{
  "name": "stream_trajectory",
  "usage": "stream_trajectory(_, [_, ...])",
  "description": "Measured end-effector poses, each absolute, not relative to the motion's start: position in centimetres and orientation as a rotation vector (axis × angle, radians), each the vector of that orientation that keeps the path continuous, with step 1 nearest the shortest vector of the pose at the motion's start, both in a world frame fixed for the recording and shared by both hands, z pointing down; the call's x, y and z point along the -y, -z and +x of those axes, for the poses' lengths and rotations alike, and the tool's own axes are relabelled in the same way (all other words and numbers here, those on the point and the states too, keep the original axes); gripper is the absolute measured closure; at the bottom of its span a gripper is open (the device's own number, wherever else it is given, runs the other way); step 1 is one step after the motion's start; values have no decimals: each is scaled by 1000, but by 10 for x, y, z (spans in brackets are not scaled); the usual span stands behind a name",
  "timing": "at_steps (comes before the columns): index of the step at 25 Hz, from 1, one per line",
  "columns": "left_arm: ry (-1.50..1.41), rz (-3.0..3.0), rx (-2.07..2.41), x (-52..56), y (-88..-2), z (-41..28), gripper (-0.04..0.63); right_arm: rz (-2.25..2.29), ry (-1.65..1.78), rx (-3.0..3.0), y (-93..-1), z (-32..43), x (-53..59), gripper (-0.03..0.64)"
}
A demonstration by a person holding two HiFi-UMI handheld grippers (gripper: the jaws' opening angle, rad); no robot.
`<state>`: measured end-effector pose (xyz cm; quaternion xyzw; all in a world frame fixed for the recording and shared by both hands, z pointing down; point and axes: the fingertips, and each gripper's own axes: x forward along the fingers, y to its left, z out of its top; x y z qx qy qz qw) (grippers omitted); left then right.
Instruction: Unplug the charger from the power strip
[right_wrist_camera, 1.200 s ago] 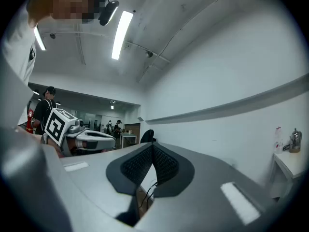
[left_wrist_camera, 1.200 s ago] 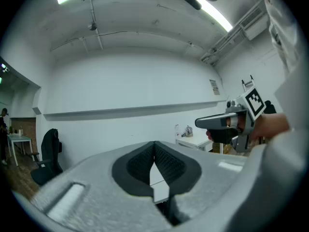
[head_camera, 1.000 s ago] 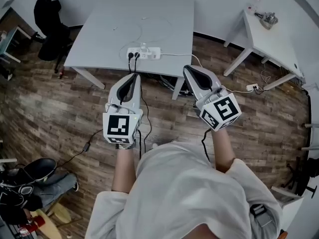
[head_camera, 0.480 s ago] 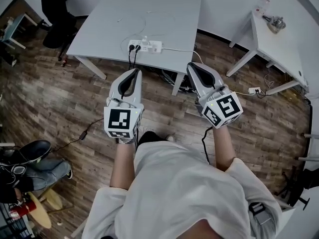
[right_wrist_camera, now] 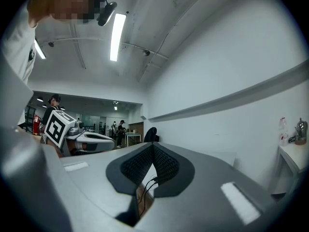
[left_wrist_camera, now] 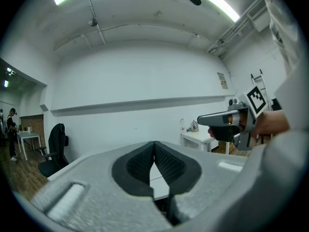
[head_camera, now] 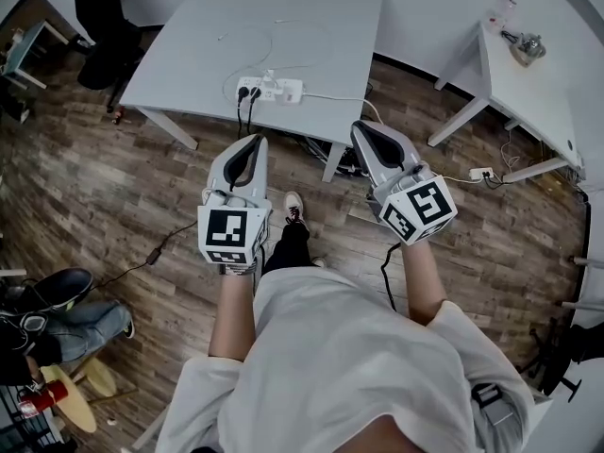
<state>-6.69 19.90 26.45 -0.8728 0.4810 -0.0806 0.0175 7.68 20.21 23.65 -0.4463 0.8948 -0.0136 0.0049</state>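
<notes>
A white power strip [head_camera: 270,90] lies near the front edge of the grey table [head_camera: 321,64], with two black plugs [head_camera: 247,93] at its left end and a white charger [head_camera: 271,76] with a thin white cable beside them. My left gripper [head_camera: 253,142] is shut and empty, held level over the floor short of the table. My right gripper [head_camera: 362,130] is also shut with nothing in it, beside the table's front right leg. In the left gripper view my left gripper [left_wrist_camera: 154,146] points at the table, with the right gripper [left_wrist_camera: 227,124] seen at the right.
A black office chair [head_camera: 104,22] stands left of the table. A second white table [head_camera: 528,83] with a kettle is at the right. Black cables hang from the strip to the wooden floor [head_camera: 113,196]. A small socket block [head_camera: 479,171] lies on the floor at the right.
Both grippers have come a little closer to the table, still shut. The person has stepped forward, and a foot now shows between the grippers.
</notes>
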Motion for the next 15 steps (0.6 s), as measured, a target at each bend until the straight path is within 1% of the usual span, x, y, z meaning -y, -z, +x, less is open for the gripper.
stream_trajectory(5, [251,-2718,-1516,-154,-277,-68,592,-1418,45,-2809,-243,85,-160,615])
stream_trajectory(10, [360,-2650,-1551,-95,-292,-72,592,-1430,36,-2823,-248,83,-102,615])
stream_trajectory(15, [344,-2692,-1521,-39,-292,-75,592,-1422,13,-2834,-246,71,-45,615])
